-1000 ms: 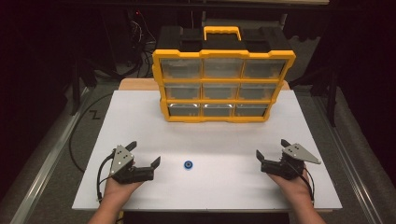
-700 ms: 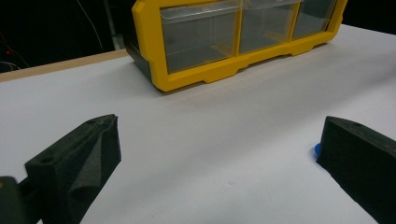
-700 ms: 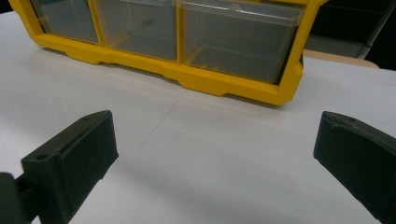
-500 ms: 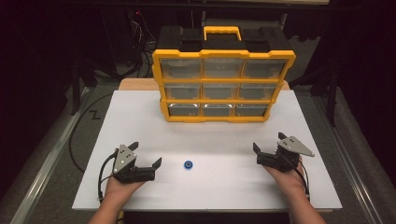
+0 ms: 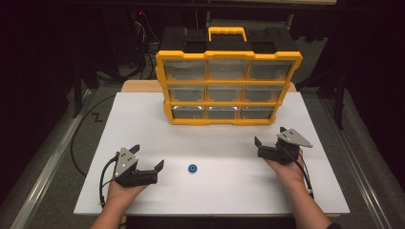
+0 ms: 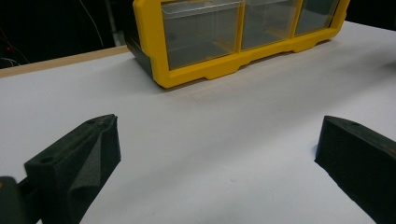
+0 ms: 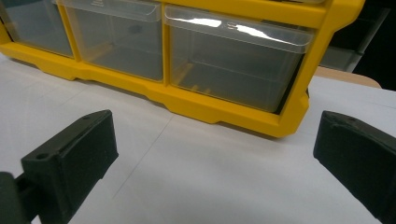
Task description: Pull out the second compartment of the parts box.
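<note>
A: The right gripper [image 5: 271, 141] has its fingers [image 7: 70, 158] spread wide with nothing between them, and it has crept up and toward the middle of the high view compared with a second ago, nearer the foot of the yellow organiser [image 5: 228, 86].

B: And the left gripper [image 5: 147, 160]?

A: It sits at the lower left of the frame as before, its fingers [image 6: 77, 161] wide apart and empty too.

B: So what does the right one's shift suggest?

A: Probably an approach to the bottom row: in the right gripper view the bottom right drawer [image 7: 236, 60] stands straight ahead, closed, near but not touched.

B: Where is the small blue piece [image 5: 192, 168]?

A: On the white worktop [image 5: 143, 119], low in the centre of the high view, just right of the left gripper's fingertips and well apart from the right gripper. Neither gripper touches it.
</note>
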Demonstrator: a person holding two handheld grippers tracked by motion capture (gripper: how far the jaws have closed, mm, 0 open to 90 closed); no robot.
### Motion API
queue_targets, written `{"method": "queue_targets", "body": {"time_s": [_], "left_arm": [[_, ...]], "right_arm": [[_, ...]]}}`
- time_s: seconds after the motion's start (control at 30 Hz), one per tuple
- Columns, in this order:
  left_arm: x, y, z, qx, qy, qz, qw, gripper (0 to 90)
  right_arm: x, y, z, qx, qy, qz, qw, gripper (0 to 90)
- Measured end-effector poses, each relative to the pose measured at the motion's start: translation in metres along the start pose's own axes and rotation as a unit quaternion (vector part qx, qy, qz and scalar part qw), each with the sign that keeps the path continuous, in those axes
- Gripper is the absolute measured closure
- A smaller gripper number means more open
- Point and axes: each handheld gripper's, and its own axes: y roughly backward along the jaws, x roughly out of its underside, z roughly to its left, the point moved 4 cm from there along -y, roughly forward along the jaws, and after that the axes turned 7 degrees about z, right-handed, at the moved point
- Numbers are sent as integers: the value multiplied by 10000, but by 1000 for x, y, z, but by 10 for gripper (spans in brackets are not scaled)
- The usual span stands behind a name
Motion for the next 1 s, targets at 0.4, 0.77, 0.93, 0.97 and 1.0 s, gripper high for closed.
{"method": "queue_targets", "body": {"time_s": [0.4, 0.77, 0.93, 0.97, 1.0], "left_arm": [[3, -2, 1, -18, 43, -43, 10000, 1], [4, -4, -2, -7, -92, -35, 10000, 1], [4, -4, -1, -51, -68, 12, 10000, 0], [4, -4, -1, -51, -68, 12, 10000, 1], [4, -4, -1, -61, -80, 1, 9999, 1]], "right_arm": [[-6, -18, -5, 184, 133, 128, 9997, 9], [-9, -32, -14, 269, 200, 208, 9992, 10], [-8, -31, -17, 298, 197, 231, 9991, 10], [-8, -30, -17, 299, 215, 233, 9990, 10], [-8, -30, -17, 299, 215, 233, 9990, 10]]}}
